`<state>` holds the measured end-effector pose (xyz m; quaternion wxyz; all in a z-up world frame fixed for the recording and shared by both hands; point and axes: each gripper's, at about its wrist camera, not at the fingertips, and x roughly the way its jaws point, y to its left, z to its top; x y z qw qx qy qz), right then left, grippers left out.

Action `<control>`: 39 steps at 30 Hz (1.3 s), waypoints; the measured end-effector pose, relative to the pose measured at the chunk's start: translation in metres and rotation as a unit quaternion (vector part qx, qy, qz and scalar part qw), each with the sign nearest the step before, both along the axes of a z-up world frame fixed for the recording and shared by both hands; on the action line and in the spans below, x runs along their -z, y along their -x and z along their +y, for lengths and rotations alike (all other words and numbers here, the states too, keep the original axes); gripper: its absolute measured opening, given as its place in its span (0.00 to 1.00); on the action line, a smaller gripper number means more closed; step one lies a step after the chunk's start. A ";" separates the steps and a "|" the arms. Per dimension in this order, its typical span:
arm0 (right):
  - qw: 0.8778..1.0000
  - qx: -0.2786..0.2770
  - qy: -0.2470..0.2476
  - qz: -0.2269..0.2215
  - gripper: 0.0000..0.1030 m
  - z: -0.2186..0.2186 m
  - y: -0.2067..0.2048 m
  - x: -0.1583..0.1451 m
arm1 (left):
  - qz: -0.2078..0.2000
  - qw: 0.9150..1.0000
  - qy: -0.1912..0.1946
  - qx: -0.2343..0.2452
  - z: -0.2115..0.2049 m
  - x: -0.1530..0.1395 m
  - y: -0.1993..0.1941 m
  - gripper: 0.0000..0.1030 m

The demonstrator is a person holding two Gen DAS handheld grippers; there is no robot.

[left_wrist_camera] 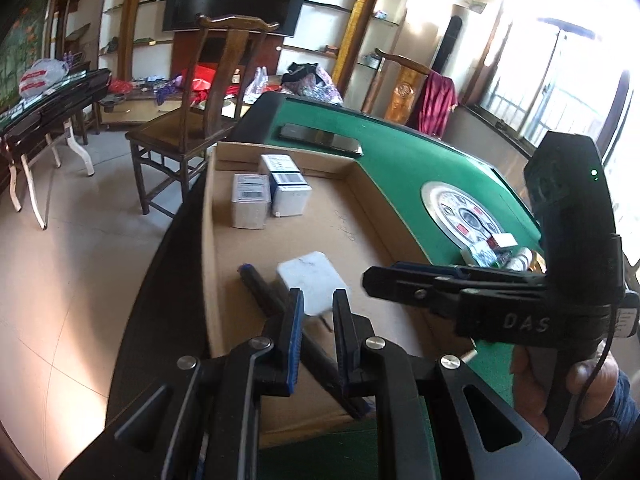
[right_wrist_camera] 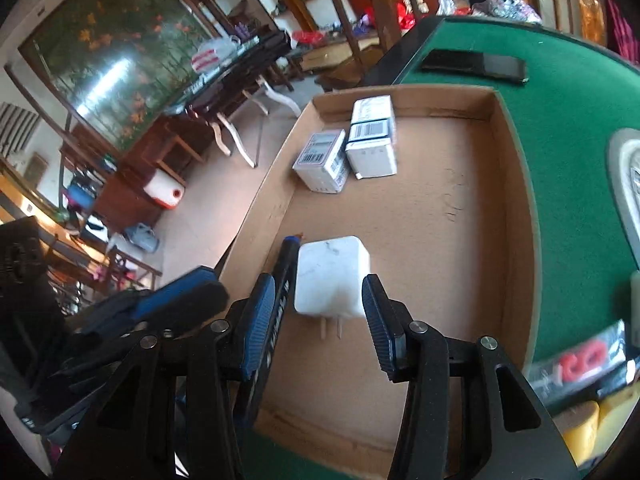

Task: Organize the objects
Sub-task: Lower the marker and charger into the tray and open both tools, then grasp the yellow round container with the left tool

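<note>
A shallow cardboard box (left_wrist_camera: 360, 216) (right_wrist_camera: 500, 184) sits on the green table. On its floor lies a white charger (left_wrist_camera: 310, 280) (right_wrist_camera: 332, 272), prongs towards me. A black marker (left_wrist_camera: 260, 292) (right_wrist_camera: 286, 280) lies along the charger's left side. My right gripper (right_wrist_camera: 318, 280) (left_wrist_camera: 370, 280) is open and low over the box. The charger lies between its fingertips, with a gap on the left side where the marker runs. My left gripper (left_wrist_camera: 318, 294) (right_wrist_camera: 188, 288) is shut and holds nothing. It hovers at the box's near left, above the marker.
Three small white boxes (left_wrist_camera: 268, 188) (right_wrist_camera: 352, 148) stand together in the box's far corner. A dark phone (left_wrist_camera: 320, 138) (right_wrist_camera: 476, 64) lies on the felt beyond. Small packs (left_wrist_camera: 496, 250) (right_wrist_camera: 580, 360) lie on the table to the right, near the round centre plate (left_wrist_camera: 460, 212). A wooden chair (left_wrist_camera: 192, 120) stands off the table's left.
</note>
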<state>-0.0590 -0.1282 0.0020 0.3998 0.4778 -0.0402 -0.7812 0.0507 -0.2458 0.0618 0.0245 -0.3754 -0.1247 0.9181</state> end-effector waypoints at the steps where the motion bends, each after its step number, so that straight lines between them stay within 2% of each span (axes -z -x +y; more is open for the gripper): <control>1: 1.000 0.004 0.001 0.006 0.45 0.010 -0.003 -0.002 | -0.001 1.000 0.002 0.011 0.008 0.000 0.000 0.13; 5: 0.999 0.037 0.018 0.017 0.45 0.067 -0.012 -0.012 | -0.004 0.999 0.013 0.053 0.045 -0.002 0.003 0.14; 10: 0.993 0.110 -0.002 0.036 0.45 0.135 -0.003 -0.014 | -0.018 0.995 0.027 0.095 0.093 0.003 0.013 0.14; 14: 0.989 0.138 -0.045 0.005 0.45 0.167 0.019 0.007 | -0.032 0.992 0.033 0.120 0.122 0.010 0.017 0.14; 18: 0.991 0.127 -0.043 -0.020 0.45 0.186 0.017 0.023 | -0.041 0.988 0.048 0.144 0.146 0.014 0.021 0.14; 22: 0.992 0.120 -0.044 -0.021 0.45 0.208 -0.008 0.024 | -0.052 0.978 0.080 0.186 0.173 0.023 0.027 0.15; 27: 0.988 0.157 0.004 -0.005 0.45 0.259 -0.034 0.019 | -0.067 0.969 0.143 0.190 0.201 0.036 0.039 0.15; 30: 0.985 0.174 0.015 0.006 0.44 0.283 -0.047 0.015 | -0.067 0.964 0.176 0.187 0.214 0.039 0.042 0.15; 35: 0.983 0.182 0.030 0.007 0.44 0.308 -0.060 0.018 | -0.079 0.959 0.187 0.197 0.225 0.042 0.042 0.16; 37: 0.983 0.181 0.036 0.005 0.44 0.312 -0.062 0.021 | -0.083 0.962 0.154 0.209 0.223 0.037 0.041 0.17; 39: 0.983 0.180 0.040 0.002 0.44 0.313 -0.062 0.024 | -0.087 0.966 0.127 0.207 0.218 0.031 0.041 0.23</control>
